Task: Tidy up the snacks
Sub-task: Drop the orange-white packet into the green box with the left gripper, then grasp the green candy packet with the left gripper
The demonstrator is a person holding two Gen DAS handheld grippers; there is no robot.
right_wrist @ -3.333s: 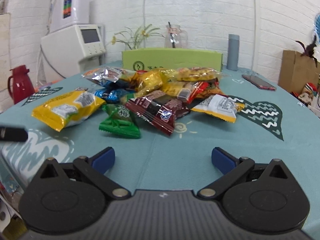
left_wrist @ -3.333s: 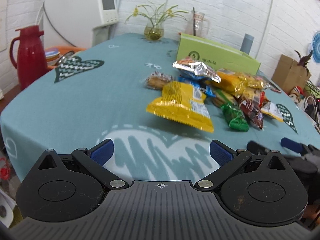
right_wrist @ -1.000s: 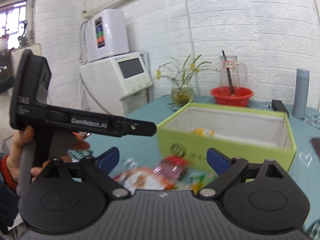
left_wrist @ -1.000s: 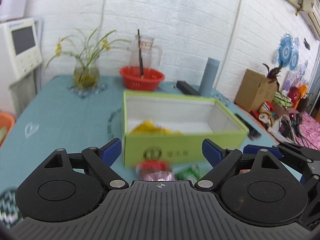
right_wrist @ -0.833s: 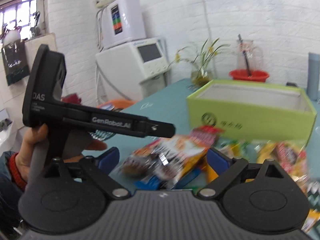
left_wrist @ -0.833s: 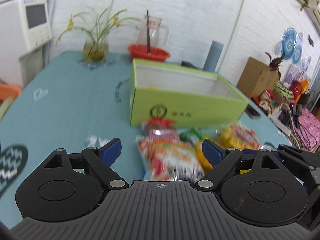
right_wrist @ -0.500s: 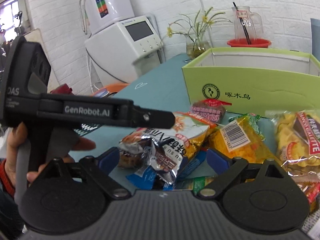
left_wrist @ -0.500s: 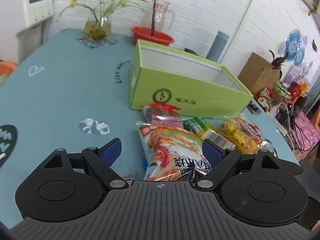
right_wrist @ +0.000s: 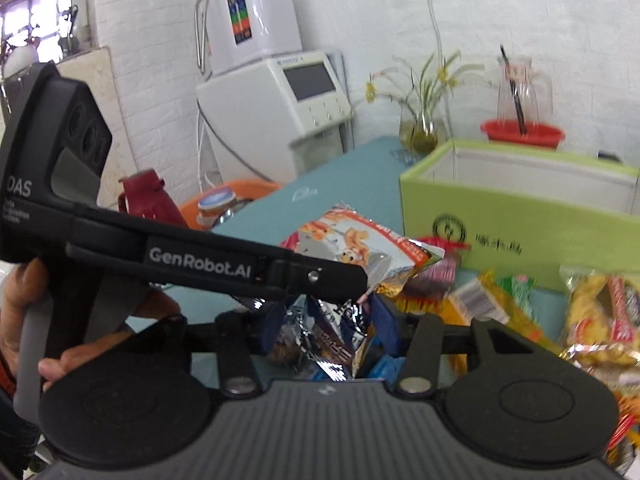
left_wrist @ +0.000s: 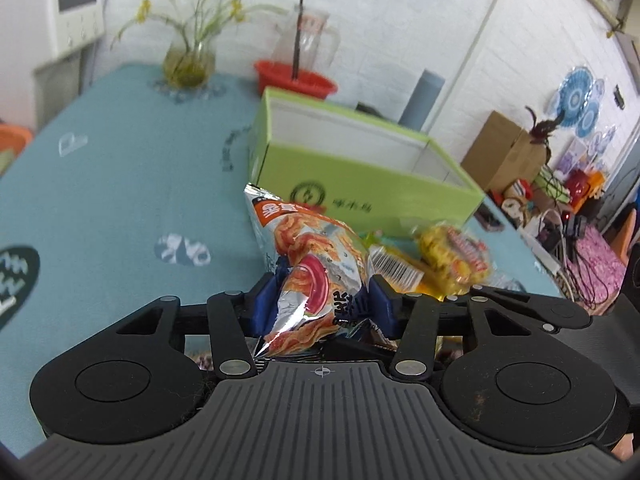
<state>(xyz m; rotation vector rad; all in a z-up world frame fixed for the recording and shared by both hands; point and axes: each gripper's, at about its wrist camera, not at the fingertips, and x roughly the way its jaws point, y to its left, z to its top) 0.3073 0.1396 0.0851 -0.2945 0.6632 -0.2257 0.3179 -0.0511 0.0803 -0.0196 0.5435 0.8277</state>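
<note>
Clamping one crinkly foil snack bag [left_wrist: 316, 276], left gripper [left_wrist: 322, 304] and right gripper [right_wrist: 328, 326] both pinch it above the desk [left_wrist: 120, 200].

Silver-orange snack bag [left_wrist: 310, 276] crumpled, raised before open green box [left_wrist: 360, 172], yellow packets [left_wrist: 452, 258] beside

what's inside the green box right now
Only bare white inner walls show in the green box; its front wall hides the floor, so any snacks inside cannot be seen.

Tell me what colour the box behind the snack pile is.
Lime green outside, white inside: the box, clearest in the left wrist view.
</note>
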